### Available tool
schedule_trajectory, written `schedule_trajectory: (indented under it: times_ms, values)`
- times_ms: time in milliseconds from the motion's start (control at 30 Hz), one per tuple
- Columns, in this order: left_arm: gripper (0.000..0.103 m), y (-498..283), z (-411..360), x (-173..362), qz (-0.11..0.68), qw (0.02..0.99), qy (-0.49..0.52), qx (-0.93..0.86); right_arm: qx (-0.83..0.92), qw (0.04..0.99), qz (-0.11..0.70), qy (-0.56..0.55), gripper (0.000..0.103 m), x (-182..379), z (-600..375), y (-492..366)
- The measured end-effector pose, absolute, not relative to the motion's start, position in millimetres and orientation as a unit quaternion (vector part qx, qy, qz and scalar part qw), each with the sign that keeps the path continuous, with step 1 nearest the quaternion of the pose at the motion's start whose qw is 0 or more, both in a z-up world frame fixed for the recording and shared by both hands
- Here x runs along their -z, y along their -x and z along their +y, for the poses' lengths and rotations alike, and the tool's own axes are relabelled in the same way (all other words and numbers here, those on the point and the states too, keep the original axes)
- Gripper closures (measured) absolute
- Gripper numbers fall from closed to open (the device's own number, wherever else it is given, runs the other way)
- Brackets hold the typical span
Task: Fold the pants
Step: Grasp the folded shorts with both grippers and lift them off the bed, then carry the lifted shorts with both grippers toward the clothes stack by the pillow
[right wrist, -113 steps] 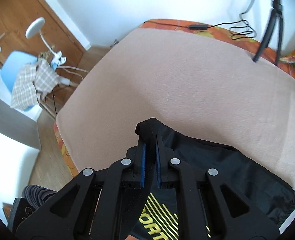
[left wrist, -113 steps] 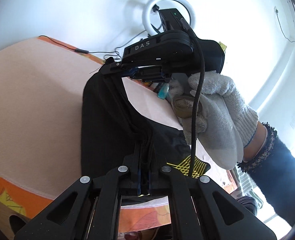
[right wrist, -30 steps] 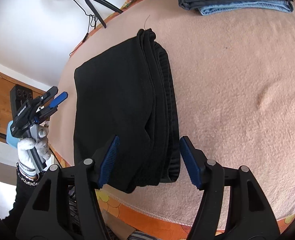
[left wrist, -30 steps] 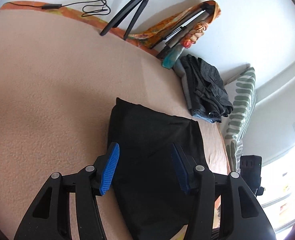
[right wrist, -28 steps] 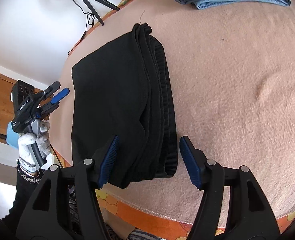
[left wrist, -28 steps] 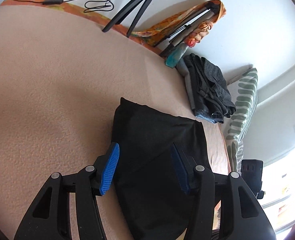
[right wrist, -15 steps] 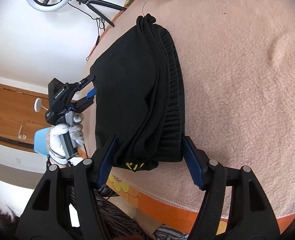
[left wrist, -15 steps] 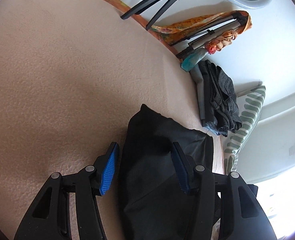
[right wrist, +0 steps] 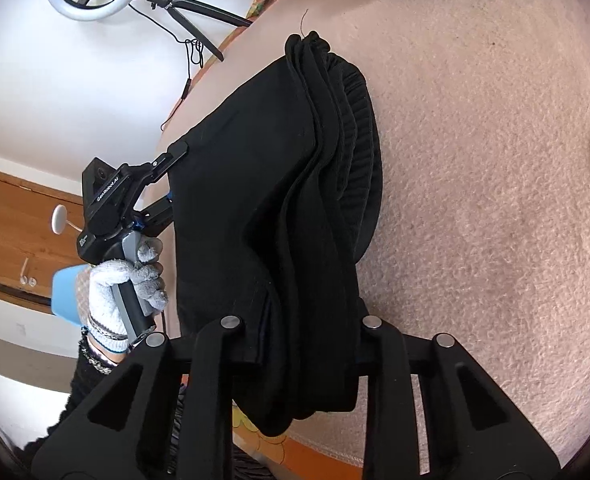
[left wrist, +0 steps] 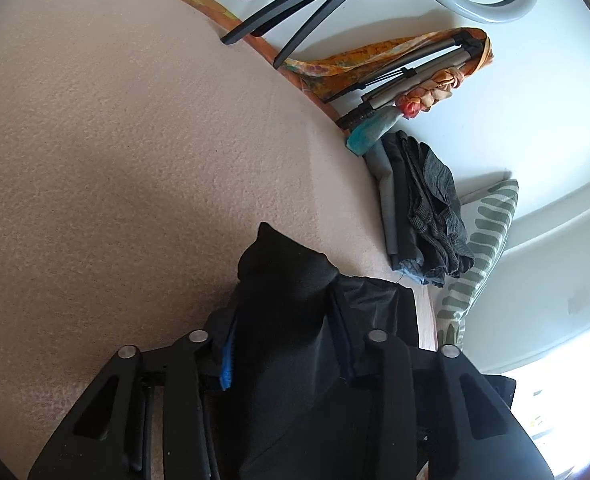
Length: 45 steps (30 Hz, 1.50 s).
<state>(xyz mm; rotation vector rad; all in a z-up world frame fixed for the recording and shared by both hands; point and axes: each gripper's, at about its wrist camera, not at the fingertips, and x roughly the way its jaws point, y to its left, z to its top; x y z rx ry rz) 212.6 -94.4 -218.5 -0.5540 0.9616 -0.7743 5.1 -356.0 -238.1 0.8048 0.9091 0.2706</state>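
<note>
The black pants [right wrist: 263,200] lie folded into a thick stack on the beige blanket [right wrist: 495,160]. In the left wrist view the pants [left wrist: 291,280] bulge up between the fingers of my left gripper [left wrist: 285,350]; its jaws stand apart around one edge of the stack. My right gripper [right wrist: 299,340] is open around the near end of the stack, the fabric draped over its crossbar and hiding the pads. The left gripper [right wrist: 171,184] also shows in the right wrist view, held by a gloved hand at the stack's far side.
A pile of folded dark clothes [left wrist: 419,208] and a striped pillow [left wrist: 483,248] lie at the bed's far edge. A ring light on a tripod [left wrist: 307,0], a second folded tripod [left wrist: 407,80] and a cable stand by the wall. The orange bed edge [right wrist: 315,452] is near.
Both grippers have moved in onto the folded stack: their blue pads, clear of the fabric before, are now at or under it. The stack's corner has bunched up between the left fingers.
</note>
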Motion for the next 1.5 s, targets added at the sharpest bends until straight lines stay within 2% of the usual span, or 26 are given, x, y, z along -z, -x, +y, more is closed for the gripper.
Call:
schedule_trajectory:
  times_ms: [100,267,800,1133,1500]
  values:
    - [0.083,-211,-95,217,0.436,0.782,0.259,0.362,-0.105,0.832,0.428,-0.337,0.08,225,-345,-3]
    - [0.089,-203,-98,202,0.417,0.791,0.244,0.375,-0.074,0.873,0.419,-0.24,0.083,198,-322,6]
    - [0.091,-185,-136,123,0.354,0.803,0.223,0.424,-0.035,0.93,0.345,-0.124,0.085,131,-305,49]
    - [0.091,-190,-206,43,0.306,0.806,0.186,0.471,0.014,0.952,0.283,-0.112,0.085,80,-355,70]
    - [0.091,-206,-304,-25,0.262,0.799,0.149,0.521,0.088,0.96,0.254,-0.082,0.085,31,-429,68]
